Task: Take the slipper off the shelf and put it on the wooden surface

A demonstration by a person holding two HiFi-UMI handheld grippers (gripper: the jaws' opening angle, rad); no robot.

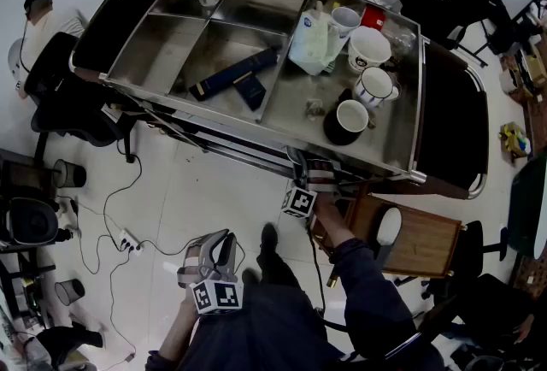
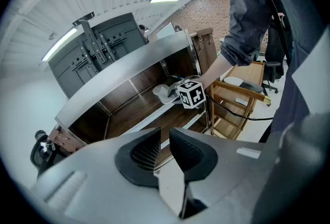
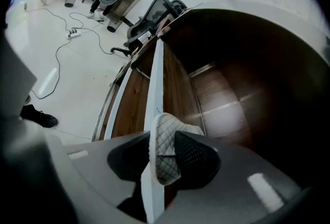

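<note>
In the right gripper view, my right gripper (image 3: 164, 138) is shut on a white quilted slipper (image 3: 165, 158), its pads pressing both sides, at the white front edge of a brown wooden shelf (image 3: 180, 99). In the head view, that gripper (image 1: 312, 181) reaches under the steel cart top (image 1: 282, 134). In the left gripper view, the slipper (image 2: 164, 93) lies on the shelf beside the right gripper's marker cube (image 2: 192, 94). My left gripper (image 1: 215, 245) hangs back over the floor, its jaws (image 2: 165, 140) only slightly apart with nothing between them. The wooden surface (image 1: 427, 245) stands at the right.
The cart top holds several mugs (image 1: 367, 49), a plastic bag (image 1: 312, 40) and a dark blue box (image 1: 235, 74). A pale oval object (image 1: 387, 226) lies on the wooden surface. Office chairs (image 1: 64, 96) and cables (image 1: 120, 237) are on the floor at the left.
</note>
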